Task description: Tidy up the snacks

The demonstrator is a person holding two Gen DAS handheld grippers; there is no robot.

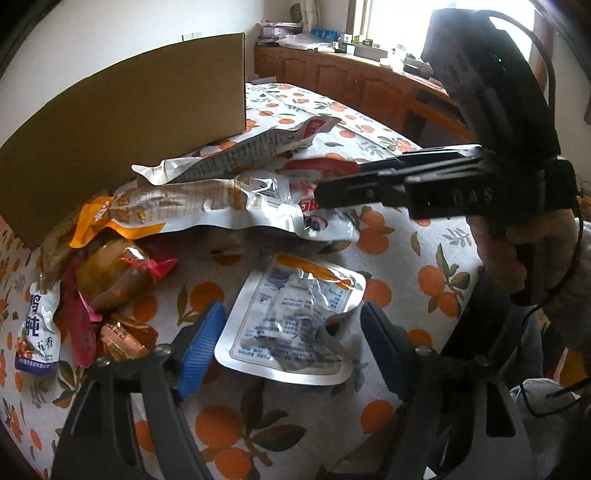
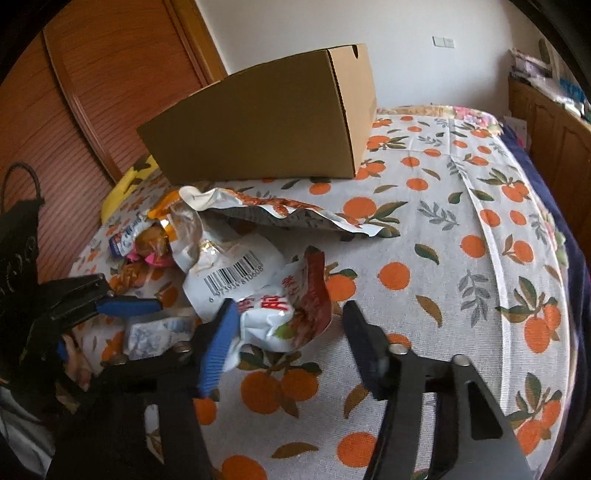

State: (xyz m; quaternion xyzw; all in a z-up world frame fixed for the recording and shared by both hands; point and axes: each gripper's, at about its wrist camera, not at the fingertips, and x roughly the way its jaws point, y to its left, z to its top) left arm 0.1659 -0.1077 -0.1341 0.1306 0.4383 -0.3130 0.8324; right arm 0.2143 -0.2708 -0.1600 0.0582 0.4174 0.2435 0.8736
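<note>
Sitting loose on the tablecloth beside the cardboard box, the snack packets are awaiting sorting — both the left gripper and right gripper are hanging spread, pinching nothing.

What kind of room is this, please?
Probably a room in a home: a table under an orange-print cloth, wooden cabinets beneath a window, and a wooden door.

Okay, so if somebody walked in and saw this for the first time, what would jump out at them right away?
Probably the heap of crinkled snack packets on the orange-print tablecloth, piled just in front of the tall cardboard box. Next, the flat white pouch lying alone, framed between the open jaws of the left hand-held gripper. The right hand-held gripper straddles a red-and-white packet at the heap's near edge.
</note>
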